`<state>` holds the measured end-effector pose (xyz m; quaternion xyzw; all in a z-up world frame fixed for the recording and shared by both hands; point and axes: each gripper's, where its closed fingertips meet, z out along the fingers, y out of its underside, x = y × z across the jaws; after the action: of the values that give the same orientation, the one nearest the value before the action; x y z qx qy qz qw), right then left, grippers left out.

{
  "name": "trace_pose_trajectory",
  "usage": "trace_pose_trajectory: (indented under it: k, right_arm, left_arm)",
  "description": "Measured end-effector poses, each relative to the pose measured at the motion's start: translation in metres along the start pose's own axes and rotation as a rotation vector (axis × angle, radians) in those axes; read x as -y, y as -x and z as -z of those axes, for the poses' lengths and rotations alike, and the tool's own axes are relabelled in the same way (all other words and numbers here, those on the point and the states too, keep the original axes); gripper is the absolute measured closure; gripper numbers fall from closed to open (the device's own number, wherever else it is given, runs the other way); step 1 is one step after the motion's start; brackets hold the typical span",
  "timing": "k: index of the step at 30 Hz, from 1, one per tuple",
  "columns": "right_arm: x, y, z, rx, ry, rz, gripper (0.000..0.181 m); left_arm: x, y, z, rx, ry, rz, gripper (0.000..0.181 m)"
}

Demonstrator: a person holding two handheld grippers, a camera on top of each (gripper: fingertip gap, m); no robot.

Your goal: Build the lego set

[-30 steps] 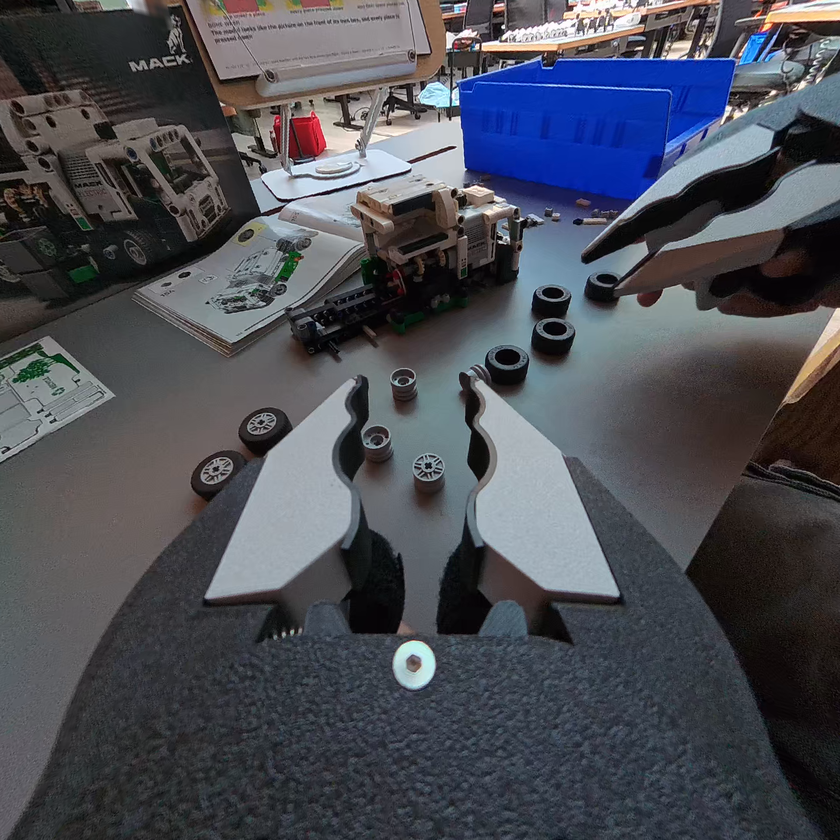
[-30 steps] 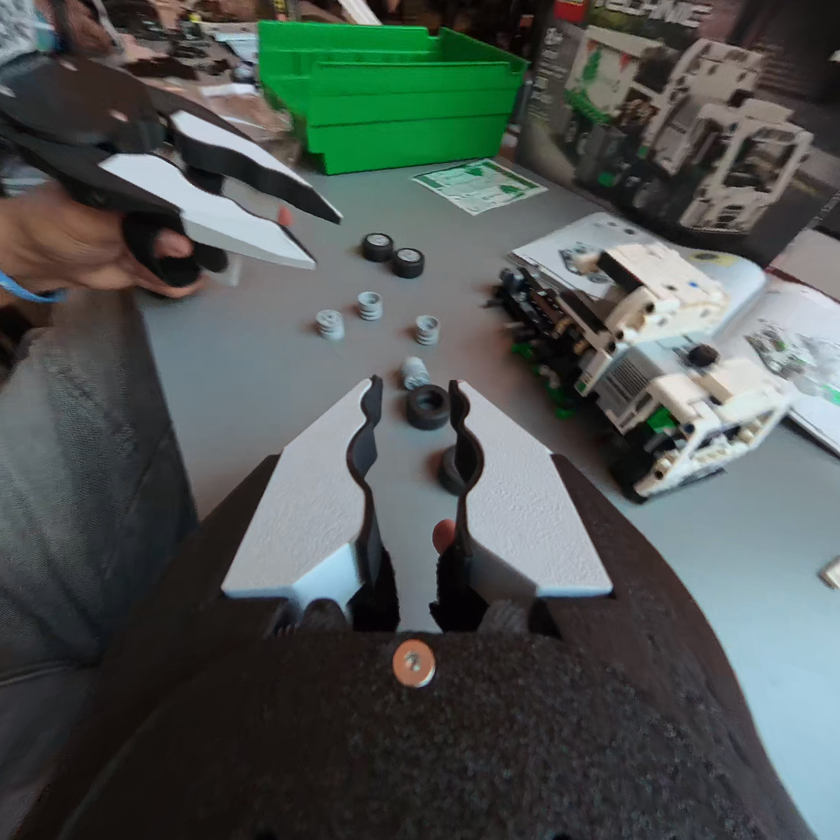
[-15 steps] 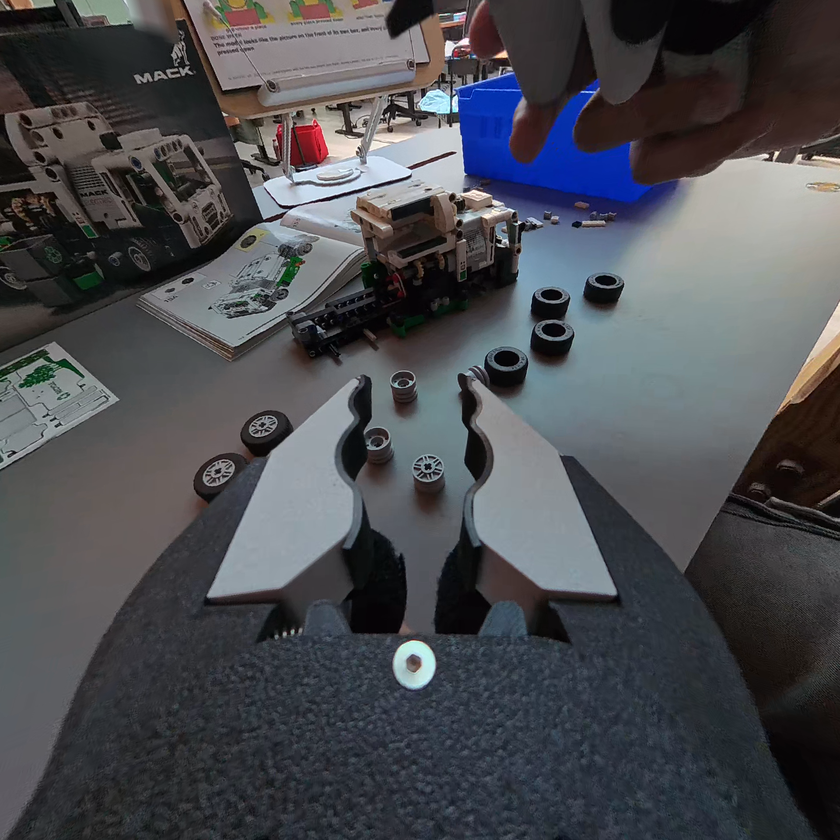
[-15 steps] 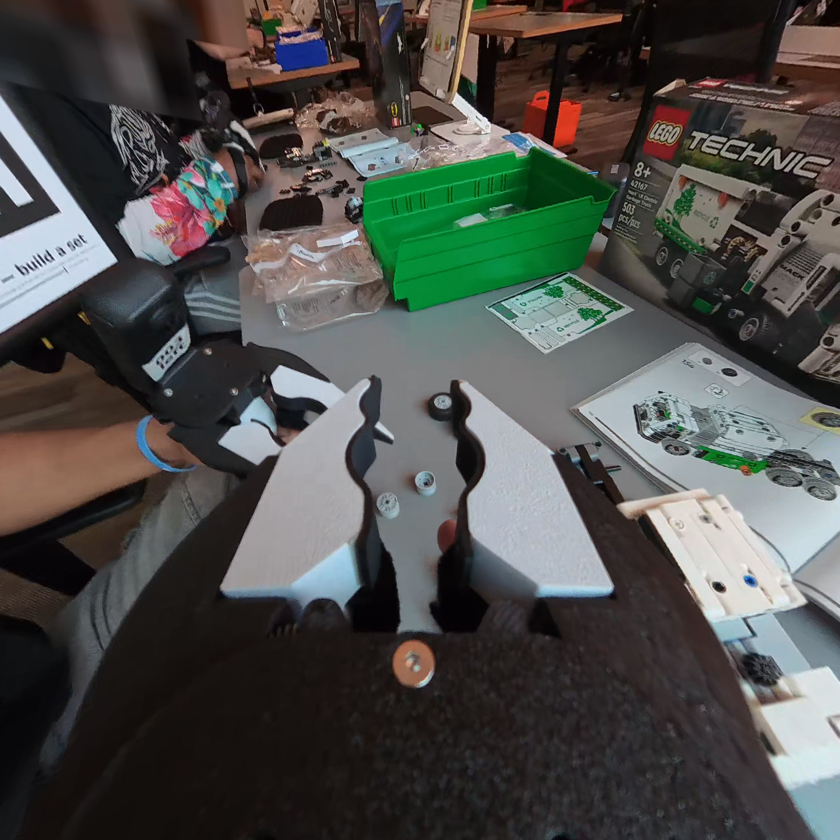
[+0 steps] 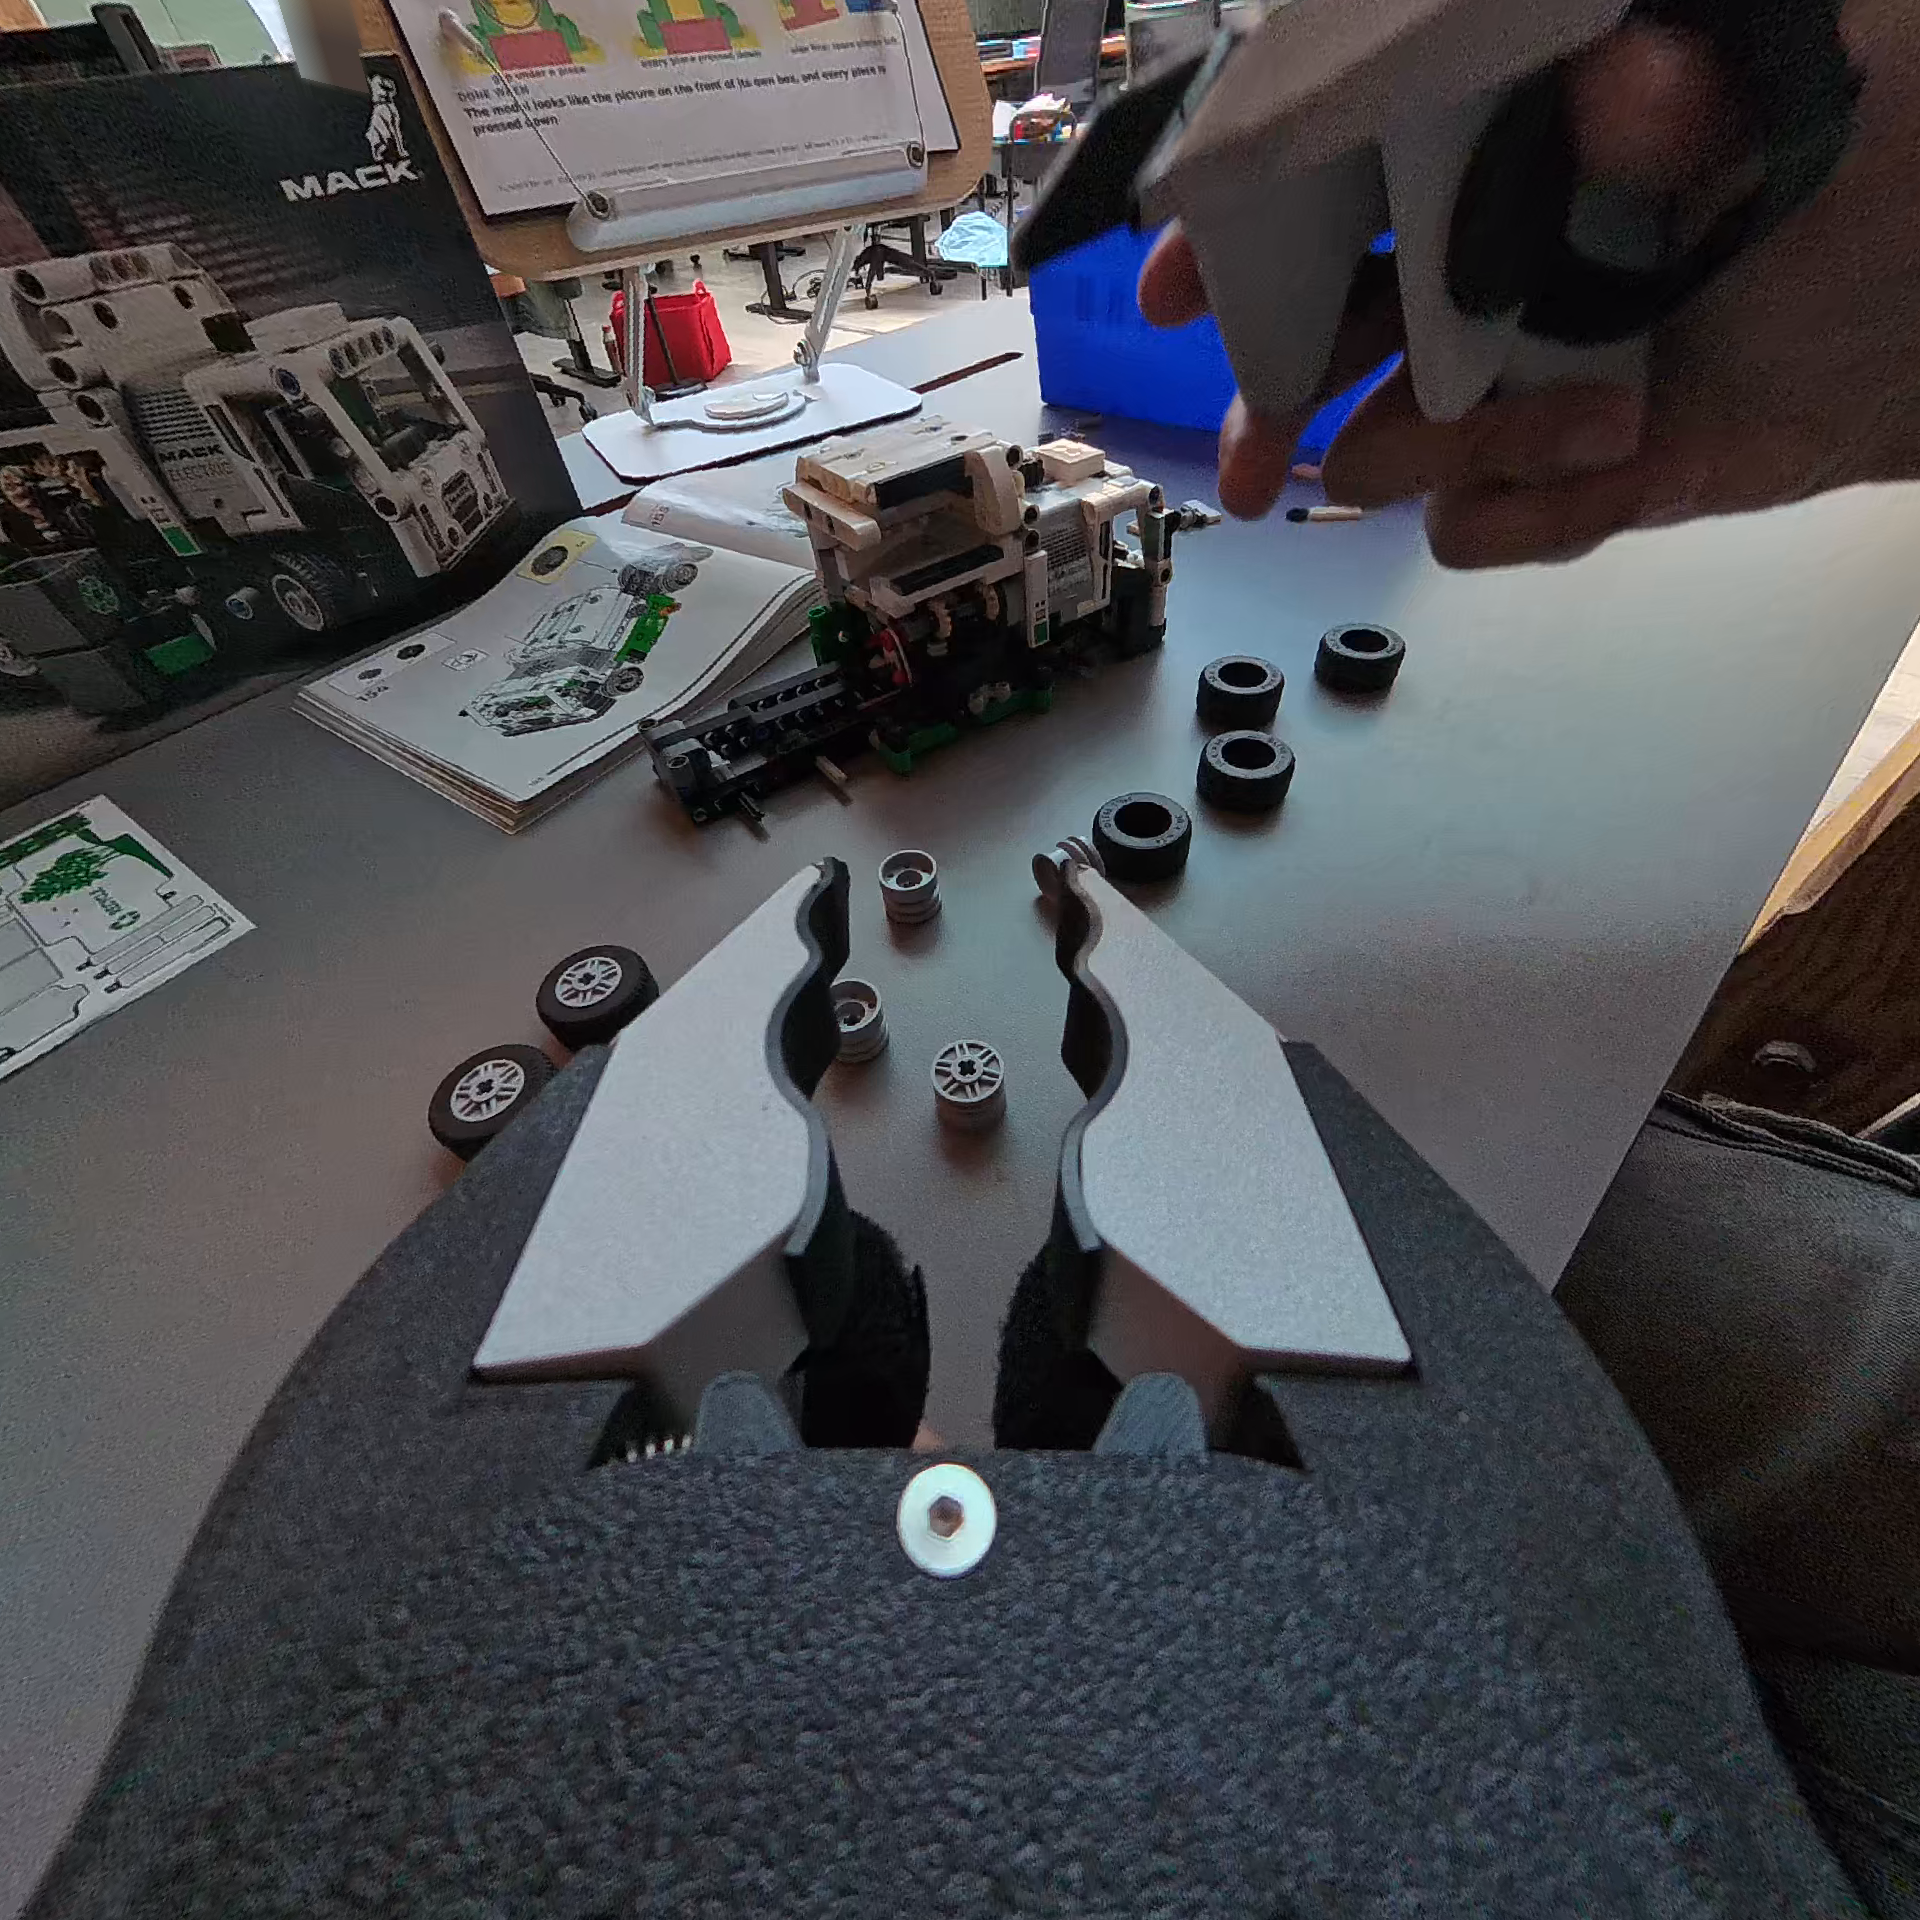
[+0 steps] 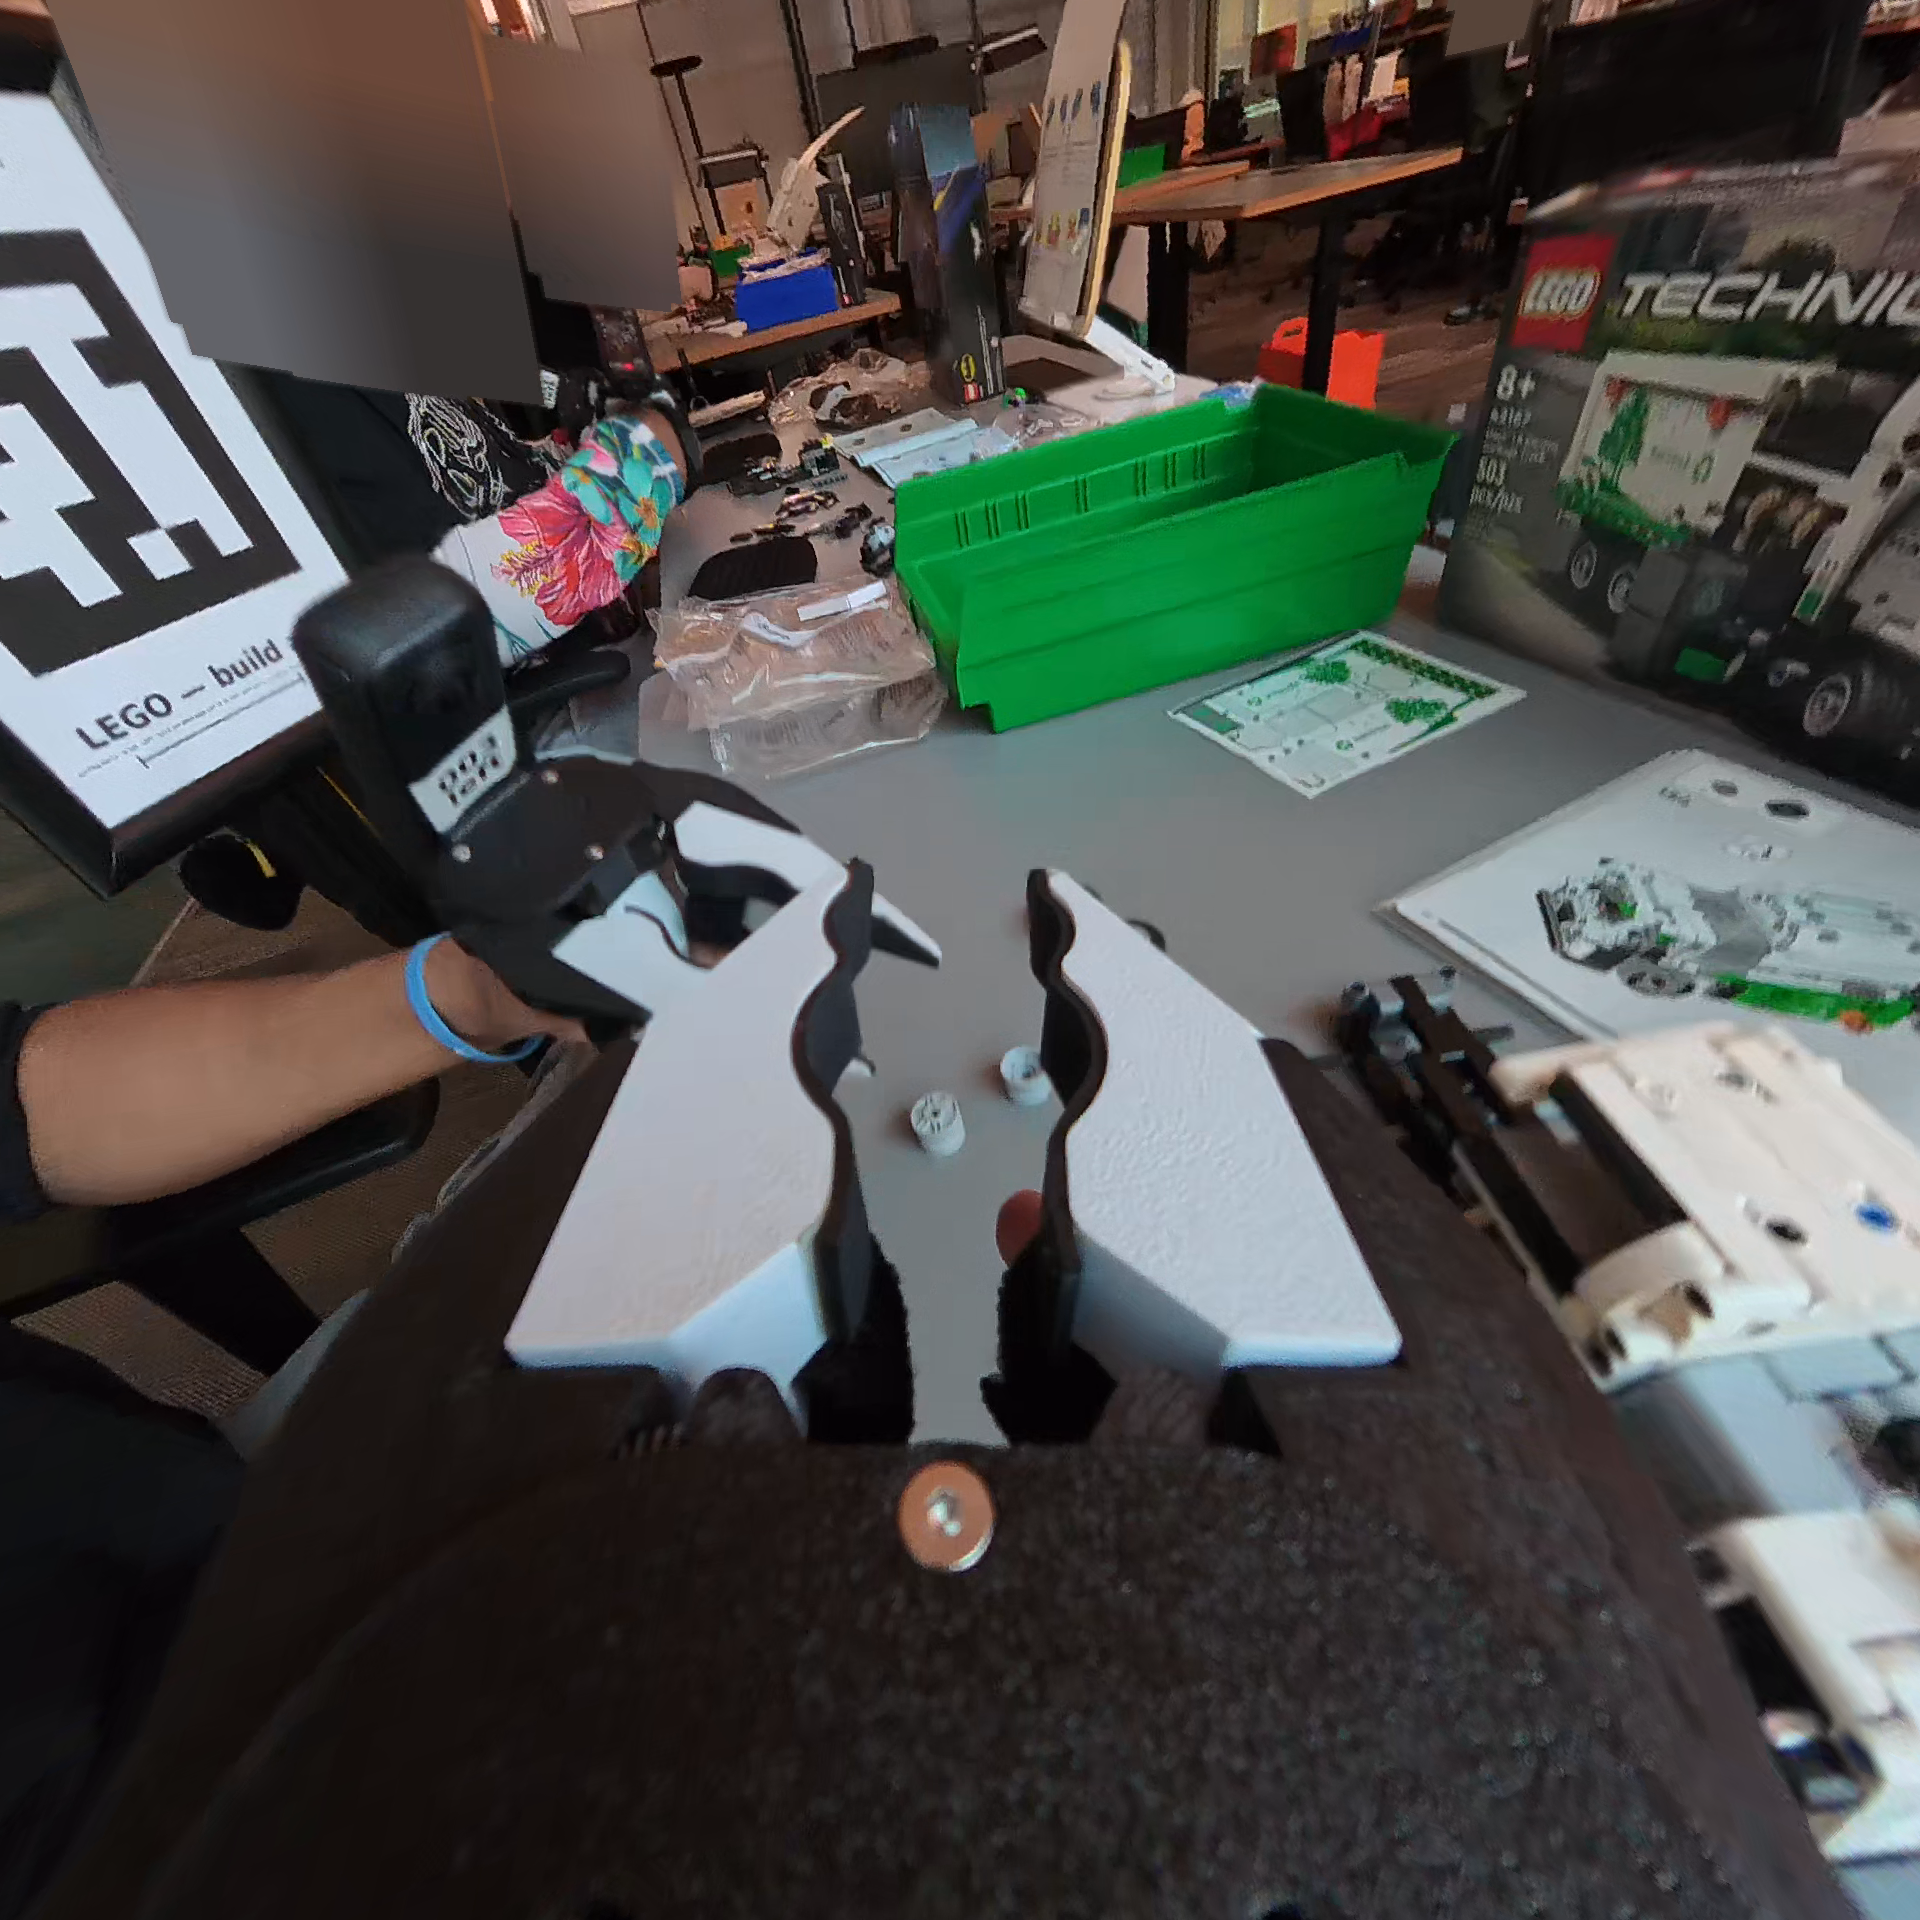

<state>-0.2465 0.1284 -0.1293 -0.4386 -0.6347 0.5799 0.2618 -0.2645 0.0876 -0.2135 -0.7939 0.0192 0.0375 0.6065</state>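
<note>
My left gripper (image 5: 945,883) is open and empty, low over the table. Between its fingers stand three grey wheel hubs (image 5: 966,1081); a fourth (image 5: 1060,862) lies by the right fingertip. Several black tyres (image 5: 1244,769) sit to the right. Two finished wheels (image 5: 594,992) lie to the left. The part-built white truck (image 5: 977,582) stands beyond. My right gripper (image 6: 948,883) is open and empty, raised above the table beside the truck (image 6: 1662,1174), with two hubs (image 6: 937,1122) below it. It shows blurred at the left wrist view's top right (image 5: 1101,177). The left gripper (image 6: 902,1006) shows in the right wrist view.
An open manual (image 5: 561,665), the set's box (image 5: 208,416), a sticker sheet (image 5: 94,935) and a blue bin (image 5: 1122,343) ring the work area. The right wrist view shows a green bin (image 6: 1164,561), plastic bags (image 6: 790,665) and another person's arm (image 6: 582,520). The table's edge (image 5: 1818,831) is at right. The tips of one gripper are about 10 cm away from the tips of the other.
My right gripper has lifted from beside the black tyres and swung up over the truck, now facing the green bin. My left gripper has stayed in place, open.
</note>
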Motion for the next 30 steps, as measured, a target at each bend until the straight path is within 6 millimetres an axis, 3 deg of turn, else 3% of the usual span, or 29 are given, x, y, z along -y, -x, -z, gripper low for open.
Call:
trace_pose_trajectory:
  k: [2, 5, 8, 10, 13, 17, 19, 25, 30]
  right_arm:
    - [-0.03, -0.006, 0.007, -0.035, 0.04, 0.011, 0.148]
    - [-0.069, -0.03, 0.029, -0.179, 0.131, 0.059, 0.141]
    - [-0.091, -0.05, 0.056, -0.304, 0.214, 0.126, 0.139]
    - [-0.096, -0.05, 0.064, -0.331, 0.233, 0.151, 0.138]
    - [-0.104, -0.032, 0.051, -0.293, 0.286, 0.183, 0.136]
    - [-0.125, -0.025, 0.029, -0.283, 0.379, 0.257, 0.137]
    - [-0.132, -0.03, 0.022, -0.29, 0.412, 0.247, 0.137]
    - [-0.128, -0.029, -0.002, -0.263, 0.441, 0.226, 0.138]
    - [-0.144, -0.043, -0.011, -0.241, 0.591, 0.313, 0.154]
  left_arm:
    - [0.0, -0.001, 0.0, 0.002, 0.0, -0.01, 0.143]
    - [-0.001, -0.002, 0.0, 0.004, 0.006, -0.025, 0.143]
    - [0.0, -0.003, 0.001, -0.003, -0.004, -0.024, 0.143]
    - [-0.001, -0.003, 0.001, -0.012, 0.006, -0.014, 0.143]
    - [-0.008, -0.004, -0.004, -0.029, 0.059, -0.007, 0.14]
    - [-0.011, -0.01, -0.006, -0.035, 0.08, -0.057, 0.141]
    - [-0.011, -0.012, -0.006, -0.036, 0.078, -0.076, 0.141]
    - [-0.008, -0.014, -0.004, -0.075, 0.061, -0.046, 0.142]
    - [-0.008, -0.016, -0.003, -0.105, 0.056, -0.032, 0.143]
